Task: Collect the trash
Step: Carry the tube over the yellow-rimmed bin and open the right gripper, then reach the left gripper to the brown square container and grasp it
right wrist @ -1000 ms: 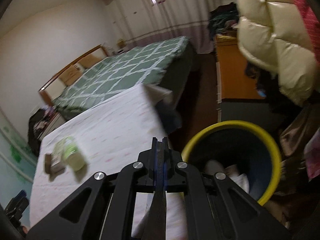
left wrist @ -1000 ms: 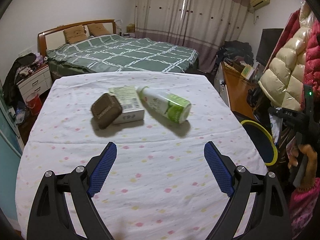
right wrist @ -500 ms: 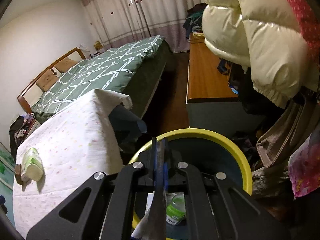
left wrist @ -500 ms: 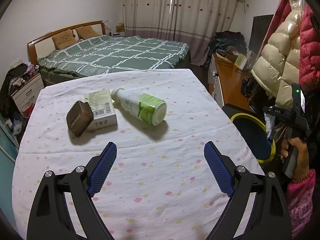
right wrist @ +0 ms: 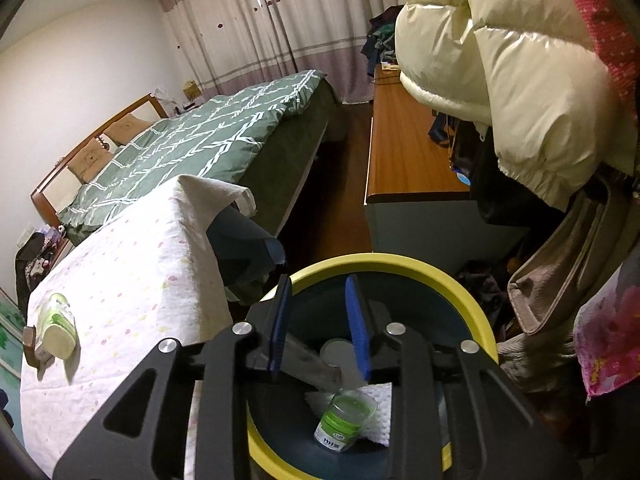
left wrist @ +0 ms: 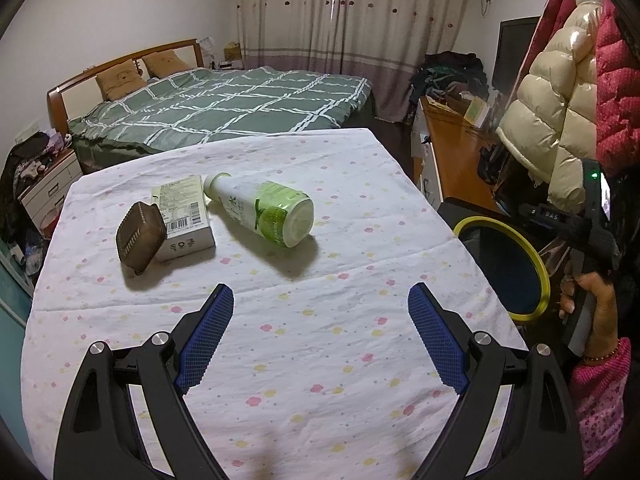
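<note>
Right wrist: right gripper over bin, jaws just parted.

The left gripper is held tilted downward, its blue-padded jaws spread wide with nothing between them. The right gripper is likewise angled downward; its jaws have just been opening and stand slightly parted, a thin blurred item between them. The right hand is wrapped around its handle.
</note>
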### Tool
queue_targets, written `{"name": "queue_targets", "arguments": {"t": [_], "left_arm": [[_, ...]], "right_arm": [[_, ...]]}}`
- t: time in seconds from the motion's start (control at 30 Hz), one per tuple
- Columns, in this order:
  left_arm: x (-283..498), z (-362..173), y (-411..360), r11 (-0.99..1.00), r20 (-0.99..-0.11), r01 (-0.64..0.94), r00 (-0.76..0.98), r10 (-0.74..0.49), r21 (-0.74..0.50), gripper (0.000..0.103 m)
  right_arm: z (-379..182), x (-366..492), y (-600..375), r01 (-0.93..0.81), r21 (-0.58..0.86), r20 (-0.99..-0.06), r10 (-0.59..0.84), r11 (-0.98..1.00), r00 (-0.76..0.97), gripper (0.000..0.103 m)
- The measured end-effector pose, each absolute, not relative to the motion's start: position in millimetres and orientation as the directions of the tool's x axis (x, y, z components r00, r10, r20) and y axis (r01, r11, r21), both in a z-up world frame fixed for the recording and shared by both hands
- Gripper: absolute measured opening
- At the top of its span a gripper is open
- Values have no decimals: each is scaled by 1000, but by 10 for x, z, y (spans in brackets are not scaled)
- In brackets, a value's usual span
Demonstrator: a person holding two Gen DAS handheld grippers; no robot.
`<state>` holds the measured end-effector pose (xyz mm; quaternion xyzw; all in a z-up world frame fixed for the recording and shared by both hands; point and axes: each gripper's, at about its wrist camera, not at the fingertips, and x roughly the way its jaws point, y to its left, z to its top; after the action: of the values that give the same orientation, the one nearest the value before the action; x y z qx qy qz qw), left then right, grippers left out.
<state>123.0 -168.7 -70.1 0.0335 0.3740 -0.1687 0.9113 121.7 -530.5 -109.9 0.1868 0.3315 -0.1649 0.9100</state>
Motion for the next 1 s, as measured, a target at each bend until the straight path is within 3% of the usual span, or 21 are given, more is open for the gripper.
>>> {"name": "queue_targets", "arguments": {"t": [0.13, 0.6, 0.83, 1.0], "left_arm": [[1276, -744, -1684, 944, -700, 322, 659, -275, -68, 88], [1785, -932, -1601, 972, -726, 228, 658, -199, -60, 88], [2005, -613, -943, 998, -661, 62, 747, -64, -27, 88], [2180, -777, -587, 1000, -698, 1, 716, 10, 15, 84]], "right_arm": [[-1029, 1128, -5227, 412, 228, -650, -177, 882, 739, 35], [-850, 876, -4860, 321, 240, -610, -115, 916, 784, 41], [-875, 903, -4744, 280, 252, -615, -70, 926, 786, 42], [-912, 1000, -4634, 255, 264, -622, -38, 930, 782, 42]]}}
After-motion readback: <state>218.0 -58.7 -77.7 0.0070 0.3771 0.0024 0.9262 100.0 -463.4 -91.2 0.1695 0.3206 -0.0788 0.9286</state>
